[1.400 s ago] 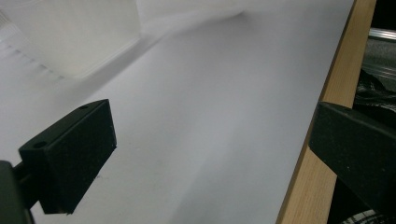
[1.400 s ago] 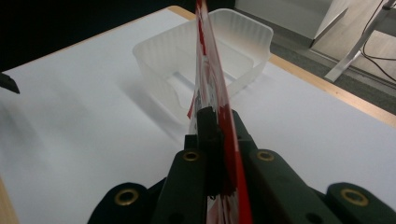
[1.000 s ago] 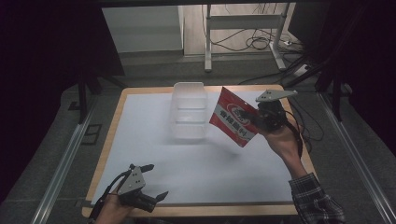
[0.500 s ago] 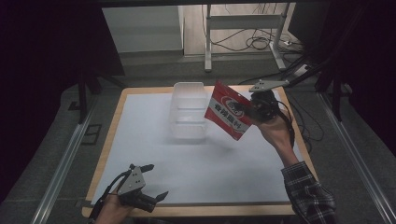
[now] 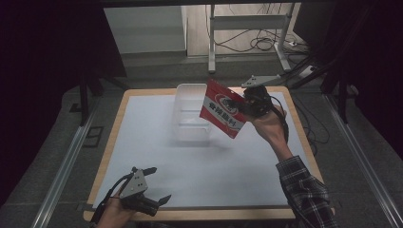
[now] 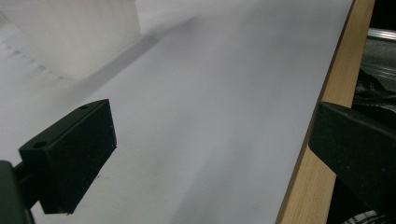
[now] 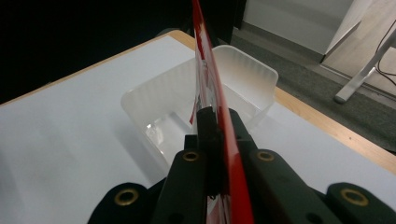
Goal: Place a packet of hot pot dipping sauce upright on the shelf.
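High view, right gripper (image 5: 243,105): pinching the red packet (image 5: 222,114) by its 3 o'clock edge, raised over the white table sheet (image 5: 157,142); its jaw tips are hidden behind the packet.
High view, red packet: tilted, held in the air, its 9 o'clock corner overlapping the rim of the clear plastic bin (image 5: 192,116); print too small to read.
High view, clear plastic bin: at 12 o'clock from the table's centre, its 3 o'clock wall partly hidden by the packet.
High view, left gripper (image 5: 154,187): jaws spread, nothing between them, at 7 o'clock near the wooden edge; the hand is cut off by the frame bottom.
High view, change: the packet and right gripper have shifted toward 10 o'clock, from beside the bin to over its rim; the left gripper has stayed put.
Left gripper view, left gripper (image 6: 210,154): jaws wide apart over the bare sheet; a blurred bin wall (image 6: 70,32) at 11 o'clock.
Right gripper view, right gripper (image 7: 219,123): jaws pressed on the packet (image 7: 205,60), seen edge-on, its face unreadable.
Right gripper view, bin (image 7: 154,100): beyond the jaws, split from view by the packet's edge.
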The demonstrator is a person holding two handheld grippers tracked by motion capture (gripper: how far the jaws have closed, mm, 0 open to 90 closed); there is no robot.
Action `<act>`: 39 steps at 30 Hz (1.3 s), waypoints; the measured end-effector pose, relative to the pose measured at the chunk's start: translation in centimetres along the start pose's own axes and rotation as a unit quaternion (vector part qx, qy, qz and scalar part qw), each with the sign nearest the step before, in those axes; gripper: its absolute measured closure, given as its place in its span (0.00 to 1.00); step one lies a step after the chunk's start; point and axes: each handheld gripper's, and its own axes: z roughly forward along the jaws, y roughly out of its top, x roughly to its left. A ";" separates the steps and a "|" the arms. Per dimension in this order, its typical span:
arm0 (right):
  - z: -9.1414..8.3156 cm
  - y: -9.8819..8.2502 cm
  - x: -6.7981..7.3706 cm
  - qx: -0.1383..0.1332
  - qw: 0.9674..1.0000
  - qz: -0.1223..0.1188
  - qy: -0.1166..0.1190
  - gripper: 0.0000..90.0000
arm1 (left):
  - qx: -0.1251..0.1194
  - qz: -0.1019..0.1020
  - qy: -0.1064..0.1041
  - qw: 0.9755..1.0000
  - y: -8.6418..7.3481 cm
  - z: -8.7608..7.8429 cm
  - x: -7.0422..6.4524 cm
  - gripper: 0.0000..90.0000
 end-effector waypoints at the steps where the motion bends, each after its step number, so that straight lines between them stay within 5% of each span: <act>1: 0.2 0.1 0.0 -0.001 1.000 0.000 0.002 0.98 | 0.000 0.000 0.000 1.000 0.0 0.0 0.0 0.01; 39: 6.9 4.3 2.1 -0.010 0.999 0.000 0.052 0.98 | -0.019 -0.037 -0.004 0.999 -0.1 -0.4 0.7 0.00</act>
